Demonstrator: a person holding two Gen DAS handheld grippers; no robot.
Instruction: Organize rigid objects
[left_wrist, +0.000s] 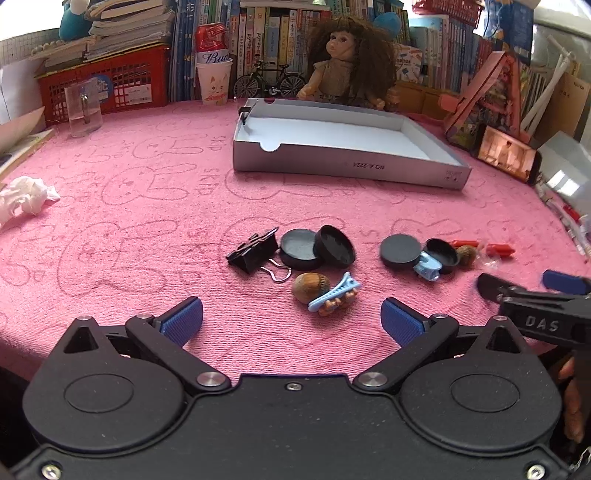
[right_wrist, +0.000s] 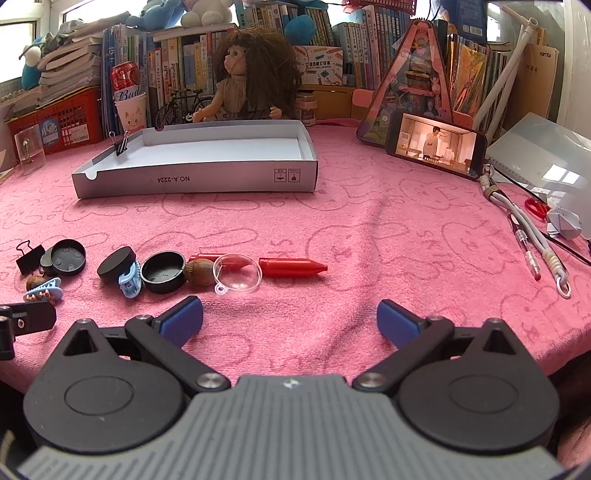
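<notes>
The left gripper (left_wrist: 291, 319) hangs low over the pink bunny-patterned towel (left_wrist: 147, 221), its 2 blue-padded fingers (left_wrist: 183, 319) spread wide with nothing between them. The right gripper (right_wrist: 290, 319) is likewise spread wide and empty above the same cloth.

Just beyond the left gripper lie a brown acorn (left_wrist: 309, 287) and a light-blue toothed hair clip (left_wrist: 332, 293), touching each other. Slightly farther sit a black metal binder clip (left_wrist: 255, 251) and 2 shallow round black caps (left_wrist: 316, 247), one leaning on the other.

To the right is a second cluster: a flat black round lid (right_wrist: 116, 264) resting against a small light-blue claw clip (right_wrist: 130, 282), an upturned black round cap (right_wrist: 163, 271), a second brown acorn (right_wrist: 199, 271), a clear round plastic lens with a small loop (right_wrist: 238, 275), and a red crayon-shaped plastic piece (right_wrist: 291, 266).

Well beyond them stands a shallow grey cardboard box lid (right_wrist: 195, 179), open side up, with a small black binder clip (right_wrist: 122, 146) clamped on its left wall. Behind the box sits a curly brown-haired doll (right_wrist: 255, 77), and to the right a smartphone (right_wrist: 436, 144) leans, its screen lit.
</notes>
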